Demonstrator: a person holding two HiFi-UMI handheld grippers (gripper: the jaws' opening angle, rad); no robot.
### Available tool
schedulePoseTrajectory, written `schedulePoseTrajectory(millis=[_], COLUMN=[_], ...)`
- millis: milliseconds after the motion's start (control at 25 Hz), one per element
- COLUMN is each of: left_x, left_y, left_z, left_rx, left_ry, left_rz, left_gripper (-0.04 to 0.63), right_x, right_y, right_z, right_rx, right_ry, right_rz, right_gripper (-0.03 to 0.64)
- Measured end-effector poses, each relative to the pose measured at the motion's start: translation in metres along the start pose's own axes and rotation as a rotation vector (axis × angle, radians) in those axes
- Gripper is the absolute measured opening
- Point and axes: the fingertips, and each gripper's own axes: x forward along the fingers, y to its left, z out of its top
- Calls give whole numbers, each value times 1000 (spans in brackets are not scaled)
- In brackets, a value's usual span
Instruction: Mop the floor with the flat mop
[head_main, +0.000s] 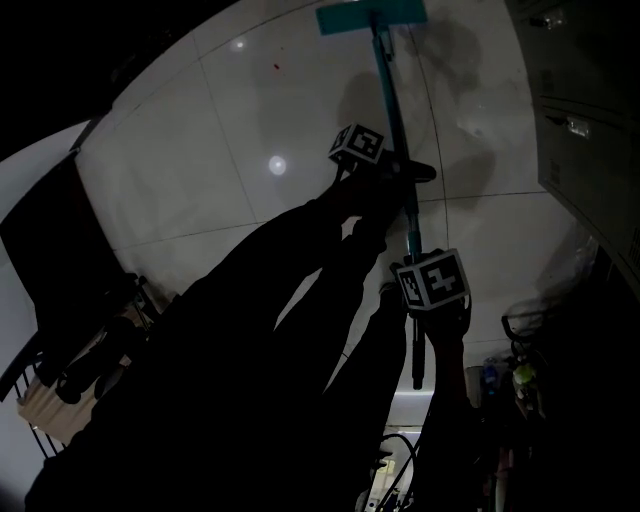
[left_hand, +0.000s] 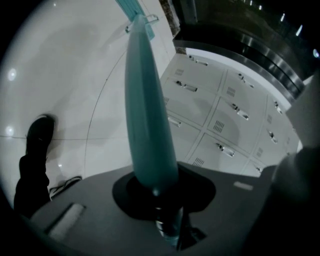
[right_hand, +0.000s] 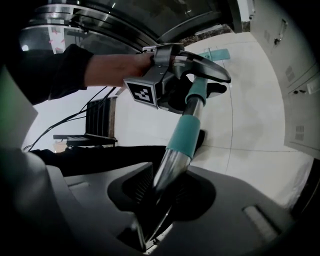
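The jaws of the left gripper (left_hand: 167, 227) are closed on the mop handle (left_hand: 147, 125), and in the left gripper view the teal shaft is seen running straight out from between them. The jaws of the right gripper (right_hand: 159, 200) are also clamped on the handle. The right gripper view shows them on its bare metal section, just short of a teal sleeve.

In the head view the handle's long axis is seen to lead away from the person. It passes from the right gripper, held close to the body near the handle's upper end, through the left gripper farther along the shaft. It ends at the teal mop head (head_main: 372, 15), which appears to lie flat on the pale tiled floor (head_main: 240, 110) well ahead. The left gripper is thus the nearer of the two to the mop head, and the right one is placed behind it on the same line.

A bank of lockers (left_hand: 220, 115) is seen to the right of the mop.

Any stroke is judged to run along this axis, the head being pushed out or drawn back over the tiles.
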Motion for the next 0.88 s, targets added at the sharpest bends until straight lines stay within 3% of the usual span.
schedulePoseTrajectory(millis=[160, 320, 680, 880], left_x=[-4, 8, 60, 86], left_y=[-16, -29, -13, 23], left_z=[17, -6, -162, -249], left_rx=[33, 43, 21, -24], left_ry=[-18, -25, 47, 90], left_rz=[-18, -46, -96, -72], left_gripper=[86, 83, 80, 80], right_x=[-6, -18, -31, -22], right_y=[-3, 1, 30, 60], right_z=[17, -9, -168, -255], right_rx=[-5, -13, -25, 10], right_ry=[-22, -31, 2, 32], right_rz=[-5, -20, -42, 20], right_gripper=[114, 115, 117, 117])
